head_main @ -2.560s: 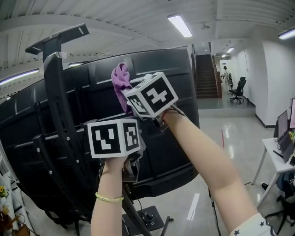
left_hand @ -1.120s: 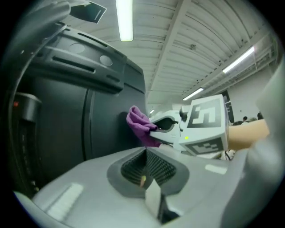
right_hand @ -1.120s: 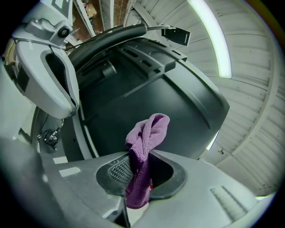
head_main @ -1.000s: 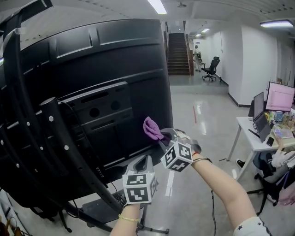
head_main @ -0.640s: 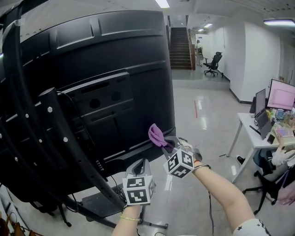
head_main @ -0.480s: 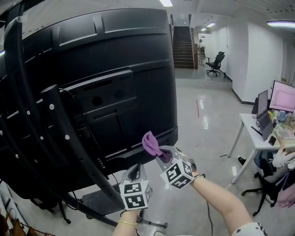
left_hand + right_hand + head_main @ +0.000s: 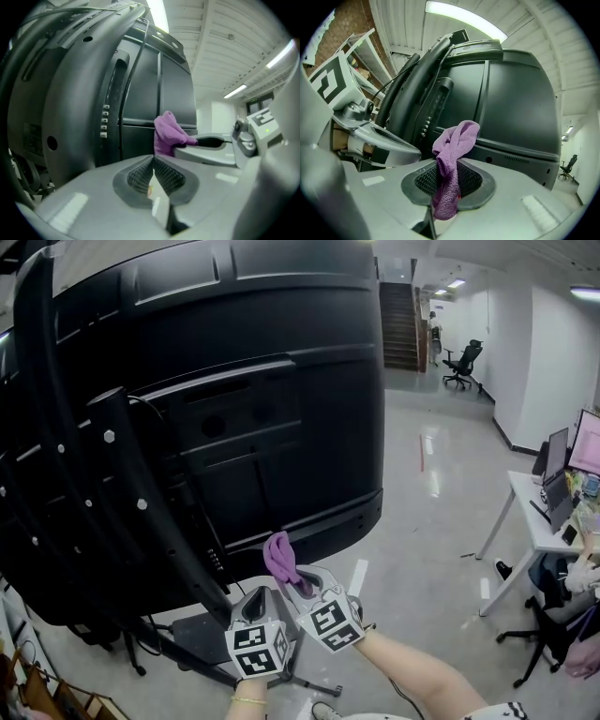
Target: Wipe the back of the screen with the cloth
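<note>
Glossy office floor (image 7: 422, 512) runs behind it all. Your right gripper (image 7: 296, 580) is clenched on the purple cloth (image 7: 278, 557), which sticks up bunched from the jaws. Your left gripper (image 7: 262, 603) is just beside it on its left, with the jaws pressed together on nothing. Above both grippers is the black screen (image 7: 244, 362), back side toward you. The cloth sits just under its bottom edge, can't tell if touching. Up and left of the left gripper is the stand arm (image 7: 127, 484). Well off right is a desk (image 7: 528, 519).
</note>
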A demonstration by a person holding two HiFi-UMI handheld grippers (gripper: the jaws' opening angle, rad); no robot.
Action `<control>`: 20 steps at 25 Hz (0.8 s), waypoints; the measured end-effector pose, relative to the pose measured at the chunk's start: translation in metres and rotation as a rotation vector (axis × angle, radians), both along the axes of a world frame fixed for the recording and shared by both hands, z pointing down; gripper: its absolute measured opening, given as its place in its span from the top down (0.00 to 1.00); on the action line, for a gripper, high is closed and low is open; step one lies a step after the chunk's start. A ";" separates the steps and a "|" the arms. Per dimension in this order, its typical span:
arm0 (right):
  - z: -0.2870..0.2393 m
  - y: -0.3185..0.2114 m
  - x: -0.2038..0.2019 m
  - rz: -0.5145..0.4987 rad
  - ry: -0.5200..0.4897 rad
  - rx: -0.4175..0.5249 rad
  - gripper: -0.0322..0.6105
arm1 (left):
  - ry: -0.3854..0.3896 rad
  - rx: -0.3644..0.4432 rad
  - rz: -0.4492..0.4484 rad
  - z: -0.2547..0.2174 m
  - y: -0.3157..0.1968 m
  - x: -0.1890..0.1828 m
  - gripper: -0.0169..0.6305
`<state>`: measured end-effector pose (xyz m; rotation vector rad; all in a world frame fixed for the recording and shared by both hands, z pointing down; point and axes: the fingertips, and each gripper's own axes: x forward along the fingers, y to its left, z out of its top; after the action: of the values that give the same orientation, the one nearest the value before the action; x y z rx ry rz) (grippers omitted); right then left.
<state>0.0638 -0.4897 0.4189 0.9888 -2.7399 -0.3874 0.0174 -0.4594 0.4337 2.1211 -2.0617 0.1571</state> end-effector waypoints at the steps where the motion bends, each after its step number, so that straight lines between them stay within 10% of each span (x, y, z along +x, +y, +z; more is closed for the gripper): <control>1: 0.002 -0.005 0.007 0.015 -0.012 -0.004 0.84 | 0.001 0.001 0.010 0.001 -0.003 0.003 0.96; 13: 0.020 -0.101 0.176 0.410 -0.071 -0.064 0.84 | 0.013 0.025 0.254 0.004 -0.075 0.114 0.96; 20: 0.017 -0.123 0.210 0.507 -0.057 -0.062 0.84 | 0.004 0.021 0.298 0.004 -0.089 0.145 0.96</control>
<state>0.2736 -0.6132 0.4359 1.6320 -2.4033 -0.1862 0.1623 -0.5481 0.4381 2.4285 -1.7406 0.1706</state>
